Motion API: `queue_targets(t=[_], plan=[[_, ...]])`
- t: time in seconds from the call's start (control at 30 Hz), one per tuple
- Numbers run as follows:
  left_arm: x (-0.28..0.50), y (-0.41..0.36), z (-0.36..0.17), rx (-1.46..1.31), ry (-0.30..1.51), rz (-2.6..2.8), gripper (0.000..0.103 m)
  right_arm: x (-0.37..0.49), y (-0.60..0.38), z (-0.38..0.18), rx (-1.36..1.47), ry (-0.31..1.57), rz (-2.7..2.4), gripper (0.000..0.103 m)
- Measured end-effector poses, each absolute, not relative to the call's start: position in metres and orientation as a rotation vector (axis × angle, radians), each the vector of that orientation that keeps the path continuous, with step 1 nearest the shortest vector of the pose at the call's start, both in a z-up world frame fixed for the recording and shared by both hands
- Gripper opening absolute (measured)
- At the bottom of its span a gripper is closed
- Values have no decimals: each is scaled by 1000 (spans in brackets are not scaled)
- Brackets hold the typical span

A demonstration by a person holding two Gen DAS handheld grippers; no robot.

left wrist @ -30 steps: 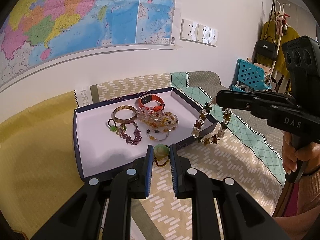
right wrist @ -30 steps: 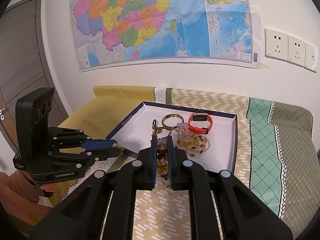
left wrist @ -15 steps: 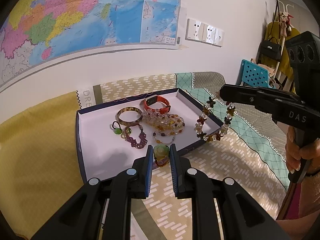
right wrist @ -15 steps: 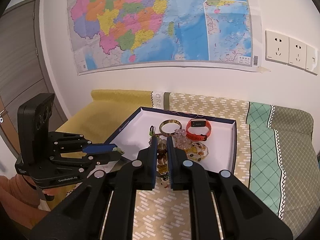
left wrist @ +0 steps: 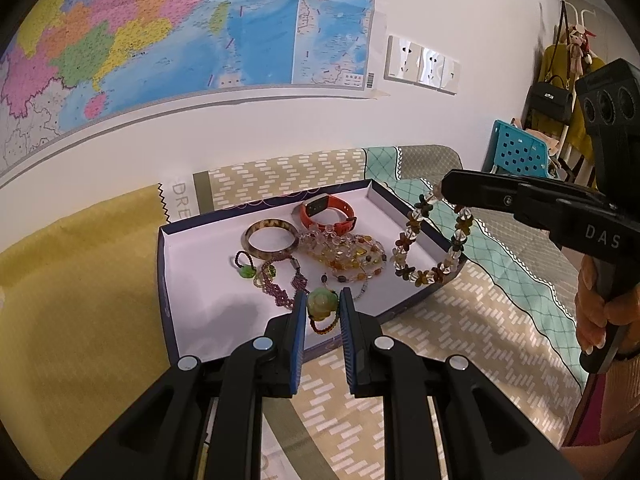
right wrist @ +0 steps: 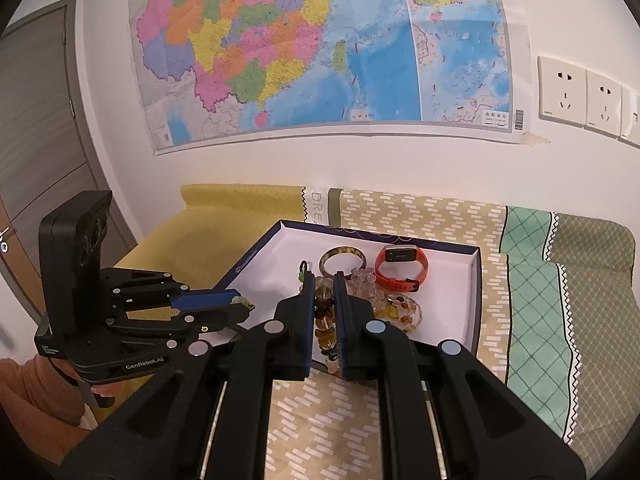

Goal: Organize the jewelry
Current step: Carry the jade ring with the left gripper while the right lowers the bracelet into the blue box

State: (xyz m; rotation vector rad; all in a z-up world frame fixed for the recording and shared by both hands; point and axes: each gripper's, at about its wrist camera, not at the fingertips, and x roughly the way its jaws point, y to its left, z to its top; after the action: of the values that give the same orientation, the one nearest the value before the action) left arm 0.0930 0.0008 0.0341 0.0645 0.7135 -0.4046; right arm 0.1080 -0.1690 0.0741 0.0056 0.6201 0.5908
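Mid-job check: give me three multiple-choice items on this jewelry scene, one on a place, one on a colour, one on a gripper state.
1. Where does the orange watch lie?
A. In the tray, near its far wall
B. On the yellow cloth
C. In a gripper

2. What colour is the pendant between the left gripper's pads?
A. Red
B. Pale green
C. Blue

3. What is the right gripper doing?
A. Standing open over nothing
B. Shut on the flower-bead bracelet
C. Shut on the amber bangle

Answers: 1 A, it rests inside the tray by the back rim. 2 B, the carved stone shows green. 3 B, the bracelet hangs from its closed tips.
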Motion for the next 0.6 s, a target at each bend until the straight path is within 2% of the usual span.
queue_targets(t=[0.6], plan=[[116,7,24,50,747,-381,15,133,-158,54,21,673,596,9]])
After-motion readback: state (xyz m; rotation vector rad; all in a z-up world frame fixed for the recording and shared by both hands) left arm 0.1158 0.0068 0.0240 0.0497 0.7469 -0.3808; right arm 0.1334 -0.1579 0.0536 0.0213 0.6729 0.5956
